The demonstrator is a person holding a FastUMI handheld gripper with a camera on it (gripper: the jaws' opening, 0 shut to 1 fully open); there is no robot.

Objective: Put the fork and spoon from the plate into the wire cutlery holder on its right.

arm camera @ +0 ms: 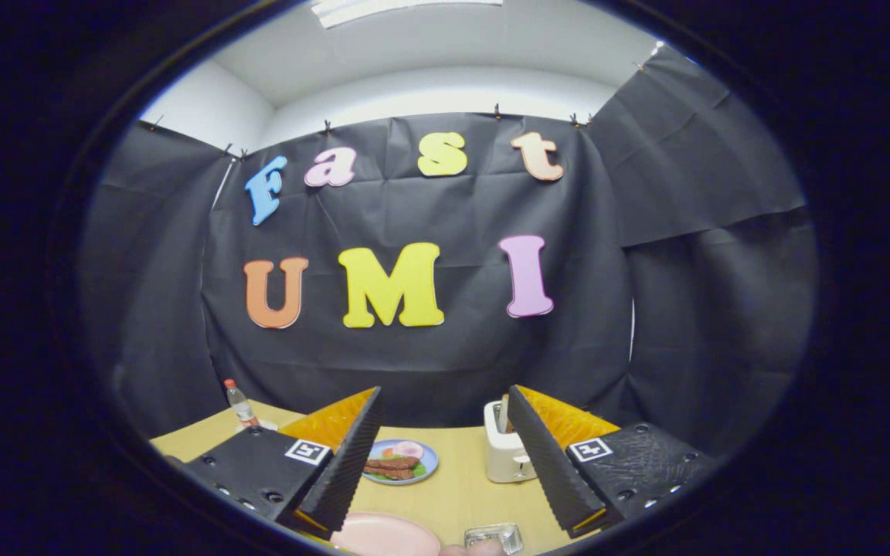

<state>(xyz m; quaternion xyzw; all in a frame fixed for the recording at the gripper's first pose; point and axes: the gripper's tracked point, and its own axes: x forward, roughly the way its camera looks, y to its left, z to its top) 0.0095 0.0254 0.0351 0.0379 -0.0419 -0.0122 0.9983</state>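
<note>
My gripper (445,455) is open, held high over the wooden table (460,494) with nothing between its two black, ridged fingers (348,463). A pink plate (383,535) lies close below, just ahead of the left finger, only its far part visible. I cannot make out a fork or spoon on it. A small clear glass object (494,537) sits to the plate's right, near the right finger. The wire cutlery holder cannot be made out.
A blue plate with sausage and other food (400,461) lies further out between the fingers. A white toaster (508,452) stands partly behind the right finger. A bottle with a red cap (240,405) stands at the table's far left.
</note>
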